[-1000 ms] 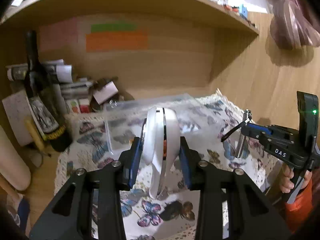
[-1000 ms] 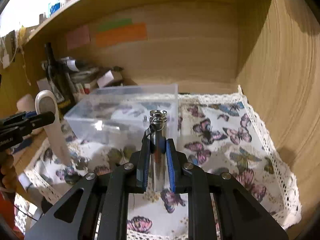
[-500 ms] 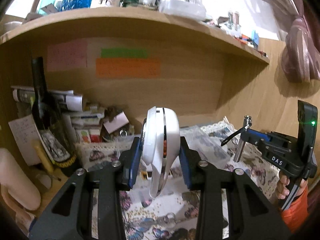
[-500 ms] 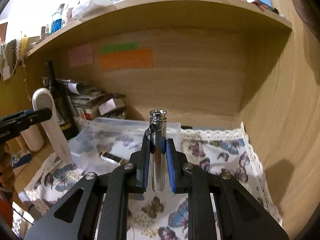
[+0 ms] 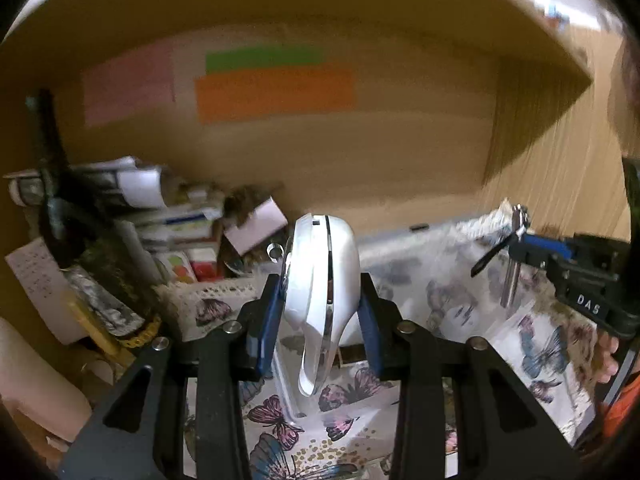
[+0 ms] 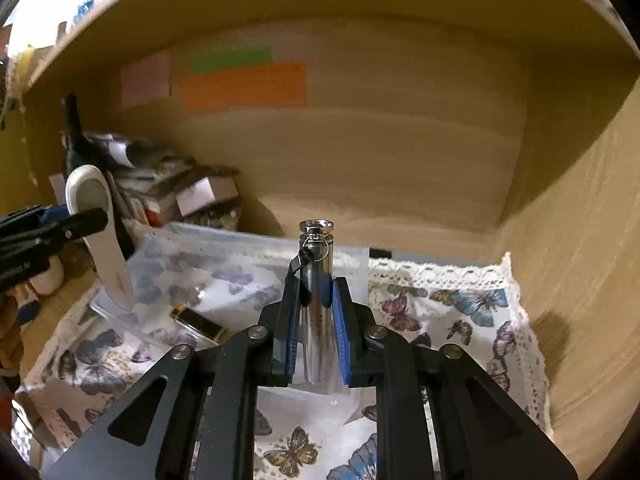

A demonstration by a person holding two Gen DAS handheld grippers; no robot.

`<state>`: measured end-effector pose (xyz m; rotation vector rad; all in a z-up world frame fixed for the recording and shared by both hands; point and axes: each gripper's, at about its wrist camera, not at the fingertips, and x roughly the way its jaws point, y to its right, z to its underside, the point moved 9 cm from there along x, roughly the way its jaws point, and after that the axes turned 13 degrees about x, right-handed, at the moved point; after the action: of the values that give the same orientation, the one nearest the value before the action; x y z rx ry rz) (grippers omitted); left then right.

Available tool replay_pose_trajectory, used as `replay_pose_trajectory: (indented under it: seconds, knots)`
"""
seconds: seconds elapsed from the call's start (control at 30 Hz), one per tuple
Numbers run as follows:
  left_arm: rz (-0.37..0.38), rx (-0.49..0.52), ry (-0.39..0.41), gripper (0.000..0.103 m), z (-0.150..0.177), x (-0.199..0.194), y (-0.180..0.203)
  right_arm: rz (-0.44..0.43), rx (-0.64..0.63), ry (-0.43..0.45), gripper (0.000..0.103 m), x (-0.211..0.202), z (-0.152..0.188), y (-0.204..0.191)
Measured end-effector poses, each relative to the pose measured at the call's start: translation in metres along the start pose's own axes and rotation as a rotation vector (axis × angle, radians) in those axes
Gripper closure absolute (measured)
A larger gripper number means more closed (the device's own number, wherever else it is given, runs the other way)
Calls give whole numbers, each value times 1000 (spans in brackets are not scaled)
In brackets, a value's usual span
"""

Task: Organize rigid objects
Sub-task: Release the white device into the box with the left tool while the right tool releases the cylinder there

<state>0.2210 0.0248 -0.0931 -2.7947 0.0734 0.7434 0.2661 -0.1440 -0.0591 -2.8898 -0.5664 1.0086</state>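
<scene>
Between the left gripper's (image 5: pixel 320 312) blue pads stands a white device (image 5: pixel 320 280), clamped upright. The right gripper (image 6: pixel 315 320) is clamped on an upright metal cylinder (image 6: pixel 316 280) above the clear box (image 6: pixel 224 256).

"DAS" in white letters on the black body of the right gripper (image 5: pixel 516 240), seen from the left wrist. Elsewhere nothing legible: wall notes (image 5: pixel 276 90) and bottle label (image 5: pixel 100 300) blurred.

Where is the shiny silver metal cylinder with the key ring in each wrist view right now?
Left wrist: silver metal cylinder at far right, upright in the right tongs.
Right wrist: cylinder at centre, clamped upright between the blue pads.
Shared landmark: the orange paper strip on the wooden back wall.
</scene>
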Motion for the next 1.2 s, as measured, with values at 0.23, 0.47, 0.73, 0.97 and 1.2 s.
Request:
replay_pose_trajectory:
  seconds: [0.23,0.47,0.73,0.97,1.2]
  knots:
    - [-7,80,-55,67,3,34,23,43,-31,-77,89,31,14,7]
    - [64,104,-115,66,3,59,43,51,-48,-136,89,51,24,8]
    - [163,52,-182,65,6,71,56,48,-42,-167,88,60,28,7]
    - [167,33,-169,47,4,55,53,23,-16,-135,80,44,23,6]
    - [142,8,-103,30,-6,19,39,2,-31,-47,60,4,15,-6]
